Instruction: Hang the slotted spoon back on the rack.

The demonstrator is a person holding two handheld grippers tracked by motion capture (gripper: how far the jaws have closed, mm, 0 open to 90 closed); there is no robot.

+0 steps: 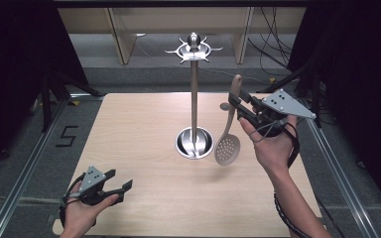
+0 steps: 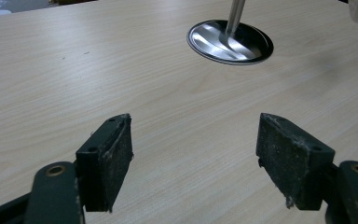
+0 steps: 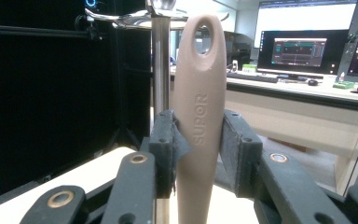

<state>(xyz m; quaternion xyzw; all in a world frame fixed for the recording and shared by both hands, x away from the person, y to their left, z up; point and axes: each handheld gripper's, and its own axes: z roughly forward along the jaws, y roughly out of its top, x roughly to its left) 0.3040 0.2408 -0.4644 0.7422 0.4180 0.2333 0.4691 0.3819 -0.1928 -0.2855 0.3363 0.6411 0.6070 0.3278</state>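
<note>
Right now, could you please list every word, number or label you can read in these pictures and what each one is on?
"SUPOR": embossed down the handle of the slotted spoon held in the right gripper.
"5": black mark on the floor left of the table.
Text on the monitors: too small and blurred to read.

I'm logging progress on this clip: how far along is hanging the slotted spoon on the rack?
Done: the right tool has clamped the slotted spoon by its handle and lifted it off the table.

In hand: the spoon hangs bowl-down beside the utensil stand.

Left: hooking the handle's hole onto a top hook. The left tool rests open.
</note>
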